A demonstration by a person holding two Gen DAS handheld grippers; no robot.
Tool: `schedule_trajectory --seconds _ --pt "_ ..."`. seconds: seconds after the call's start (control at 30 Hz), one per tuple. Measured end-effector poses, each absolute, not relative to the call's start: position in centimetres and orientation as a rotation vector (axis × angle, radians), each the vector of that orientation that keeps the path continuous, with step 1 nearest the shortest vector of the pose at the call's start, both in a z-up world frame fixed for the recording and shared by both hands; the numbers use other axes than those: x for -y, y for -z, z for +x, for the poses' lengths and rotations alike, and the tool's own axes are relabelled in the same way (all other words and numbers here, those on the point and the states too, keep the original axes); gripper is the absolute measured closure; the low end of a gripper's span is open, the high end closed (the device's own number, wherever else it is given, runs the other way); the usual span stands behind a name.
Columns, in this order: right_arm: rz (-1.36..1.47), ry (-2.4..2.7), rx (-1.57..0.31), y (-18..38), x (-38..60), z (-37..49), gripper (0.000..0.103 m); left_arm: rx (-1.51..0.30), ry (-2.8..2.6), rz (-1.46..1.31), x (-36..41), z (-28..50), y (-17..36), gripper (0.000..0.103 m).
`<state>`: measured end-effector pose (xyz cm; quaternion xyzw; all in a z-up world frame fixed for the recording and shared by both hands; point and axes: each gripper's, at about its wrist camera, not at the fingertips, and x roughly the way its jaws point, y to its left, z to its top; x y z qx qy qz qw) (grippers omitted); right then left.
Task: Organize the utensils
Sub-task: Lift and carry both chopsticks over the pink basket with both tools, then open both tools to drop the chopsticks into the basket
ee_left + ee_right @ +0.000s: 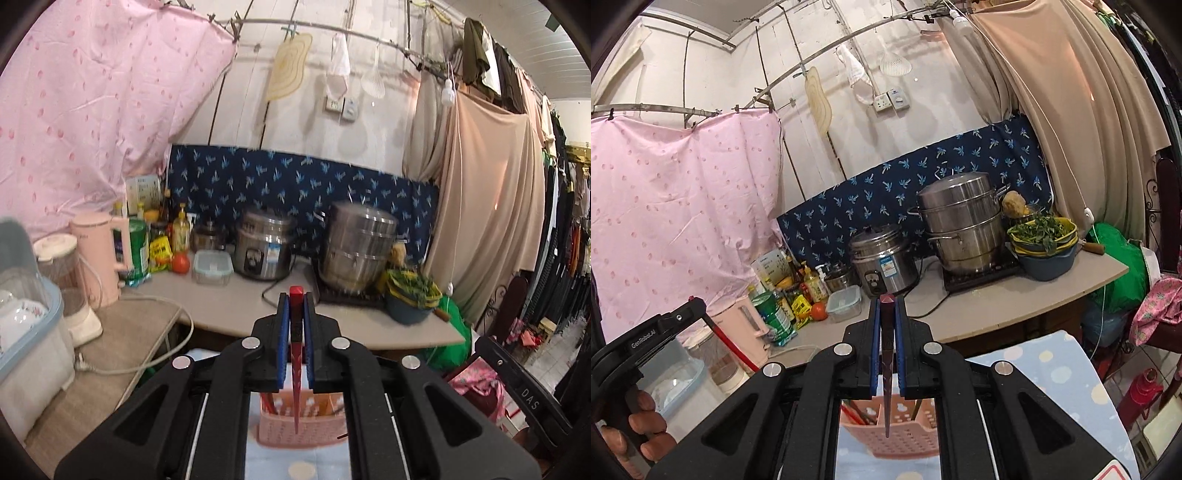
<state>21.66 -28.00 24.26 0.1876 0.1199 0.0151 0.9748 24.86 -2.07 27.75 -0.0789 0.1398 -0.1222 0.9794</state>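
Note:
My left gripper (296, 299) is shut on a red chopstick (295, 343), which hangs tip-down between its blue pads. Below it stands a pink perforated basket (280, 432) with several red chopsticks (267, 402) inside. My right gripper (887, 304) is shut on a dark maroon chopstick (887, 369), which also hangs tip-down above the pink basket (908, 439). Both tips are above the basket, not in it. In the right wrist view, a hand (646, 432) holds the left gripper's handle at the lower left, and the red chopstick (733, 347) slants down from it.
The basket stands on a blue dotted tablecloth (1049, 369). Behind it, a grey counter (997, 310) carries a rice cooker (882, 262), a steel steamer pot (964, 225), bowls of greens (1045, 236), a food box (844, 302), bottles and a pink kettle (101, 251). A dish box (26, 332) is at left.

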Motion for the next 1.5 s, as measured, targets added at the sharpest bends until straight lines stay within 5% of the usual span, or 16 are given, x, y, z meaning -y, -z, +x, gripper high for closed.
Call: schedule_trajectory --seconds 0.83,0.9,0.97,1.5 --pt "0.352 0.002 -0.472 -13.9 26.9 32.0 0.091 -0.468 0.223 -0.188 3.2 36.2 -18.5 0.095" --pt "0.348 -0.002 -0.471 -14.0 26.7 31.6 0.089 -0.469 0.217 -0.194 3.1 36.1 -18.3 0.088" --pt "0.35 -0.01 -0.469 -14.2 26.7 31.2 0.086 -0.466 0.203 -0.196 3.0 35.8 -18.2 0.069" --pt "0.345 -0.076 -0.471 -15.7 25.3 23.6 0.082 -0.477 0.19 -0.108 3.3 29.5 -18.3 0.052"
